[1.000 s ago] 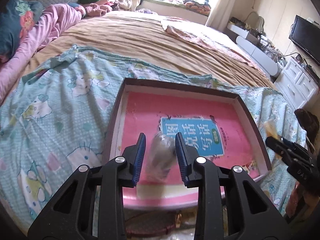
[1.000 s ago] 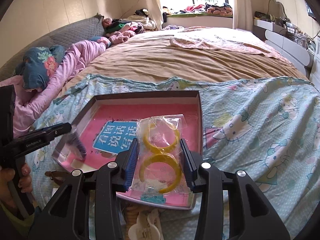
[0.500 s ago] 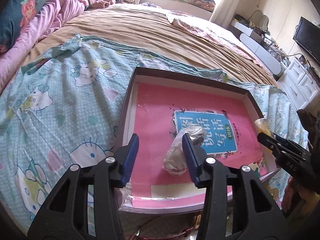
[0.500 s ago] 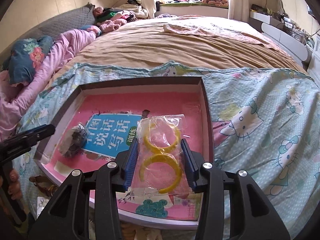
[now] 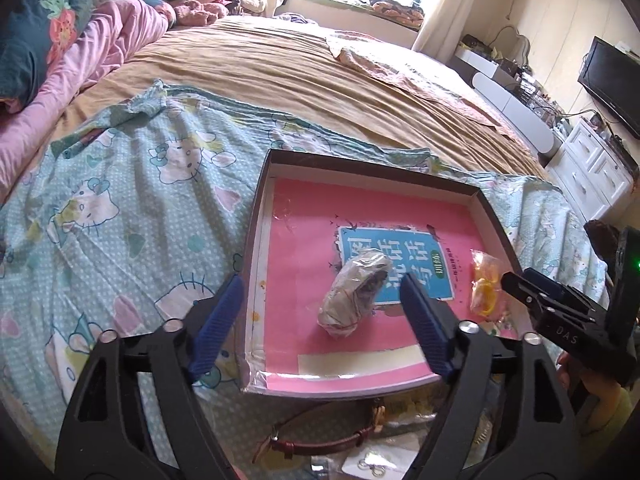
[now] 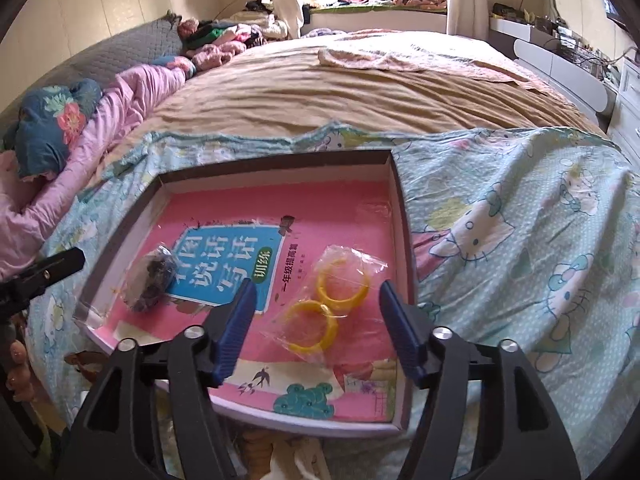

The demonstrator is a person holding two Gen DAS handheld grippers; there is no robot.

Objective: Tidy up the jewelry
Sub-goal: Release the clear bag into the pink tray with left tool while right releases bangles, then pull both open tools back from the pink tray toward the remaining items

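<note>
A shallow brown box (image 5: 256,240) with a pink printed floor lies on the bed; it also shows in the right wrist view (image 6: 404,216). A clear bag of dark jewelry (image 5: 354,294) lies inside it, between the jaws of my left gripper (image 5: 326,320), which is open and empty. The dark bag also shows in the right wrist view (image 6: 152,280). A clear bag with two yellow bangles (image 6: 326,312) lies in the box between the jaws of my right gripper (image 6: 316,328), which is open and empty. The bangle bag also shows in the left wrist view (image 5: 486,288).
A dark red strap (image 5: 320,442) and a card of small rings (image 5: 370,468) lie on the bed just in front of the box. A blue Hello Kitty sheet (image 5: 120,216) covers the near bed, a tan blanket (image 6: 340,92) lies beyond it. Pink bedding (image 6: 100,128) lies at left.
Both grippers opened wide and let go of their bags, which now lie in the box. Both grippers drew back a little.
</note>
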